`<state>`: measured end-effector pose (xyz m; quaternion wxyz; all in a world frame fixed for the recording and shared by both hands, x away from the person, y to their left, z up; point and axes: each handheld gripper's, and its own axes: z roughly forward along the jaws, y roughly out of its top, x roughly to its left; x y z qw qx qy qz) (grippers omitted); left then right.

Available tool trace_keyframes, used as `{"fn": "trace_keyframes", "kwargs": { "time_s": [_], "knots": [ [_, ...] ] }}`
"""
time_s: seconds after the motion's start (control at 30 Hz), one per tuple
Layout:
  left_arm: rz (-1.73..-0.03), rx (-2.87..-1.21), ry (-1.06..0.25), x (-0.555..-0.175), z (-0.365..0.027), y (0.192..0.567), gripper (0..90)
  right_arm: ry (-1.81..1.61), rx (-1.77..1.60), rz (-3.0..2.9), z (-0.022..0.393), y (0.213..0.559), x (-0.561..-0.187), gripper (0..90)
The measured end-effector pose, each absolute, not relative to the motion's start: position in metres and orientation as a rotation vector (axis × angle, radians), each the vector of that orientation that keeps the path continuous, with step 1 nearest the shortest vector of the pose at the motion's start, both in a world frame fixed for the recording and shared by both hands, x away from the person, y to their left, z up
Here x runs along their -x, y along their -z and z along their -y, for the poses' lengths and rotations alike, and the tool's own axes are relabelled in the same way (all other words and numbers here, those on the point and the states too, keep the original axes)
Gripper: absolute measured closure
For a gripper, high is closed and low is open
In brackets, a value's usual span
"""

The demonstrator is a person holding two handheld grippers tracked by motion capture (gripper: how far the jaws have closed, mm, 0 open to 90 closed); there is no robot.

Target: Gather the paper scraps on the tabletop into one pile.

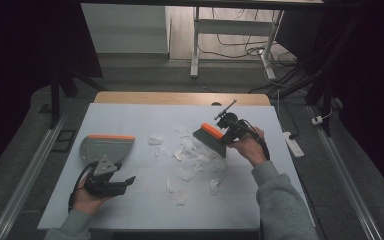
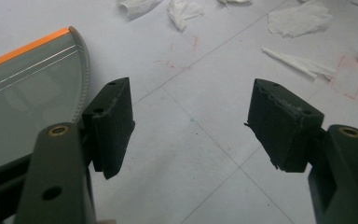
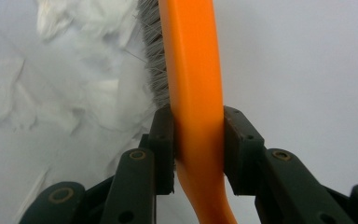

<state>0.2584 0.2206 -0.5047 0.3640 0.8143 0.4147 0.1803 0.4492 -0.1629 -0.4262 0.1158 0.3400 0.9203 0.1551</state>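
Note:
My right gripper [image 1: 228,131] is shut on an orange-backed hand brush [image 1: 210,138] with grey bristles, held over torn white paper scraps [image 1: 195,160] in the table's middle. In the right gripper view the jaws clamp the orange brush [image 3: 193,70] on both sides, with paper scraps [image 3: 74,70] to its left. A grey dustpan [image 1: 106,147] with an orange lip lies at the left. My left gripper [image 1: 125,181] stands open just in front of it, holding nothing. Seen from the left gripper view, the dustpan [image 2: 28,88] lies left of the open jaws, paper scraps [image 2: 298,18] beyond.
The pale blue table top [image 1: 145,205] has faint red marks [image 2: 349,84] and thin lines. A white power strip [image 1: 293,144] lies on the floor off the right edge. Behind the table stand a desk frame [image 1: 196,40] and loose cables [image 1: 280,65].

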Motion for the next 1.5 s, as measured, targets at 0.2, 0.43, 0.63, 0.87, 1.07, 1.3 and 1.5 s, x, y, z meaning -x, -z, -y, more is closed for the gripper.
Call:
{"fn": "trace_keyframes", "kwargs": {
  "time_s": [0.2, 0.43, 0.63, 0.87, 1.07, 1.3, 1.5],
  "knots": [
    [-1.072, -2.098, -0.460, -0.260, -0.221, 0.506, 32.1, -0.453, -1.028, -2.585, 0.170, 0.418, -0.467, 67.5],
    [-1.075, -2.097, -0.461, -0.260, -0.222, 0.506, 32.4, -0.399, -0.936, -2.571, 0.147, 0.429, -0.497, 67.6],
    [-1.084, -2.088, -0.457, -0.260, -0.226, 0.507, 32.5, -0.369, -0.800, -2.614, 0.110, 0.436, -0.518, 67.6],
    [-1.088, -2.080, -0.455, -0.261, -0.229, 0.507, 32.6, -0.264, -0.670, -2.621, 0.073, 0.443, -0.533, 67.7],
    [-1.082, -2.044, -0.420, -0.260, -0.231, 0.505, 32.7, -0.176, -0.554, -2.681, 0.060, 0.452, -0.530, 67.7],
    [-1.084, -2.048, -0.417, -0.260, -0.230, 0.506, 32.8, -0.199, -0.454, -2.739, 0.064, 0.451, -0.511, 67.7],
    [-1.077, -2.050, -0.414, -0.260, -0.228, 0.505, 32.9, -0.240, -0.400, -2.768, 0.078, 0.450, -0.485, 67.7]
  ]
}}
